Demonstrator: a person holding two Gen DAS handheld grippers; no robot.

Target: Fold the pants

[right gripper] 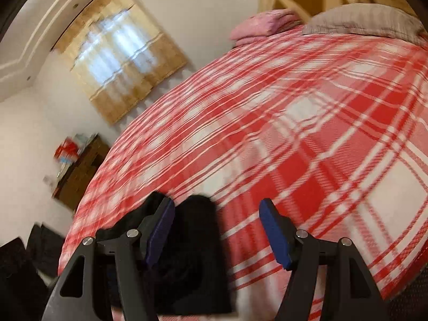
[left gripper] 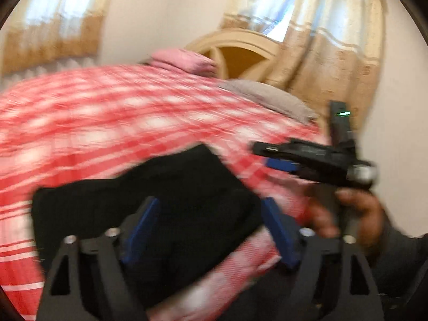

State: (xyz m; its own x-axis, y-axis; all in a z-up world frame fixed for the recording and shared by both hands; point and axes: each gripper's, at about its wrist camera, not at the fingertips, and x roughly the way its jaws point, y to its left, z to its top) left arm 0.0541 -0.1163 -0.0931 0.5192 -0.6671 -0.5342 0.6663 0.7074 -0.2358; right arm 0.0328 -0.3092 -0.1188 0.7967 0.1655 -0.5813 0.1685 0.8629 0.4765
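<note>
Pants (left gripper: 149, 200), black and already bundled compactly, lie on the plaid bed (left gripper: 107, 112) near its edge. Left tool (left gripper: 211, 230) and right tool (right gripper: 216, 232) hang spread, empty. Square loose edges gently before finishing.

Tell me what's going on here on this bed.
A person is folding black pants on a bed with a red and white checked blanket, holding a two-finger gripper in each hand. The pants lie in a compact folded bundle near the bed's edge. The left gripper is open above the bundle, gripping nothing. The right gripper is open too, beside the pants with nothing between its fingers. Two pillows, one pink and one grey, sit at the head of the bed. The pictures are motion-blurred.
</note>
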